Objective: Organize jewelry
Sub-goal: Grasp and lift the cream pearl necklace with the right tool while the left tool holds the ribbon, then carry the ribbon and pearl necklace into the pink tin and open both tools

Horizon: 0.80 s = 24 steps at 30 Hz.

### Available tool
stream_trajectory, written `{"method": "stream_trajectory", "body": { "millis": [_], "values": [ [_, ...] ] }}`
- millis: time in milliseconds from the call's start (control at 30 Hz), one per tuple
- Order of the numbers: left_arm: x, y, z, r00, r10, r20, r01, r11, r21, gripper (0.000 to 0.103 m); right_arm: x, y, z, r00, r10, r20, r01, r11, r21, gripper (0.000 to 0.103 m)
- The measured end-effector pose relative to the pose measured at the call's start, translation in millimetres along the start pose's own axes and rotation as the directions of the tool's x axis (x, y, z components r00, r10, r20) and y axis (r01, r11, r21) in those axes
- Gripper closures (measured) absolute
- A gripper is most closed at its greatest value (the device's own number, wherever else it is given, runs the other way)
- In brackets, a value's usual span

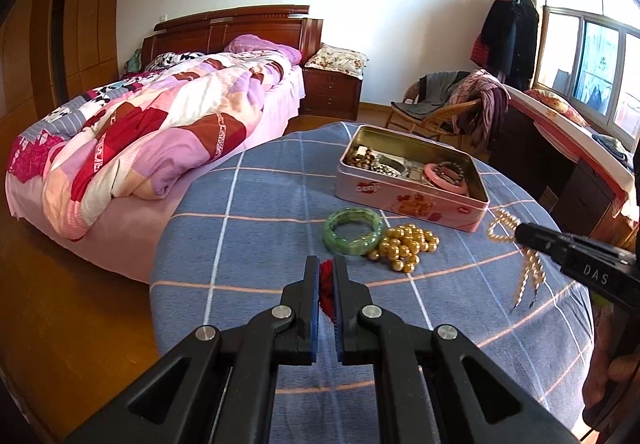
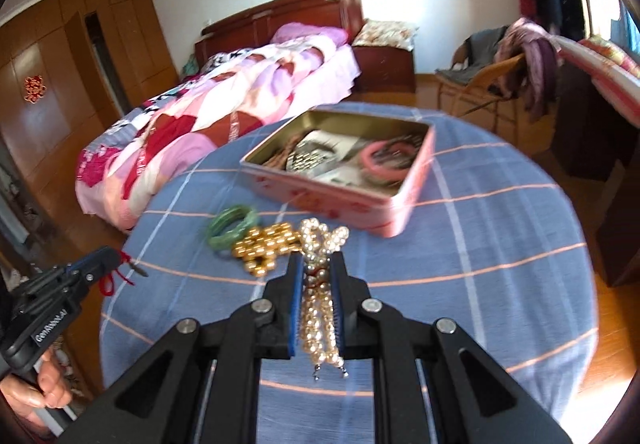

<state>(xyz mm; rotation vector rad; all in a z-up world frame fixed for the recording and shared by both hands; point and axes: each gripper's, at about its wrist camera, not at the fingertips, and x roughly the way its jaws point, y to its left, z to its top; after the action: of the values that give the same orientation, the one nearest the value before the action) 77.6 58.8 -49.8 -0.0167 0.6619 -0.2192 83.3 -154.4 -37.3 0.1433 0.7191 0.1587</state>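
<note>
Blue checked tablecloth [image 1: 260, 228] is topped by an open pink tin [image 1: 408, 200]; red cord [image 1: 326, 284] is clenched by the left gripper [image 1: 326, 268], a pearl strand [image 2: 318, 308] by the right gripper [image 2: 318, 264].

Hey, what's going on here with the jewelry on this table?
A person is sorting jewelry with a handheld claw in each hand. The right claw is shut on a pearl strand held above the blue checked tablecloth. The left claw is clamped on a red corded piece. A green bangle and gold beads lie on the cloth beside the open pink tin, which already holds several pieces.
</note>
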Motion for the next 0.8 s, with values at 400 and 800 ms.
{"method": "stream_trajectory", "body": {
  "millis": [400, 800],
  "values": [
    [-1.2, -21.4, 26.3, 0.994, -0.071, 0.085, 0.07, 0.997, 0.023, 0.099, -24.9, -7.5, 21.9, 0.988, -0.082, 0.13, 0.085, 0.996, -0.017, 0.087],
    [-5.5, -25.3, 56.2, 0.968, -0.166, 0.189, 0.166, 0.986, 0.018, 0.099, -23.8, -6.4, 43.1, 0.974, -0.093, 0.208, 0.101, 0.995, -0.027, 0.087]
  ]
}}
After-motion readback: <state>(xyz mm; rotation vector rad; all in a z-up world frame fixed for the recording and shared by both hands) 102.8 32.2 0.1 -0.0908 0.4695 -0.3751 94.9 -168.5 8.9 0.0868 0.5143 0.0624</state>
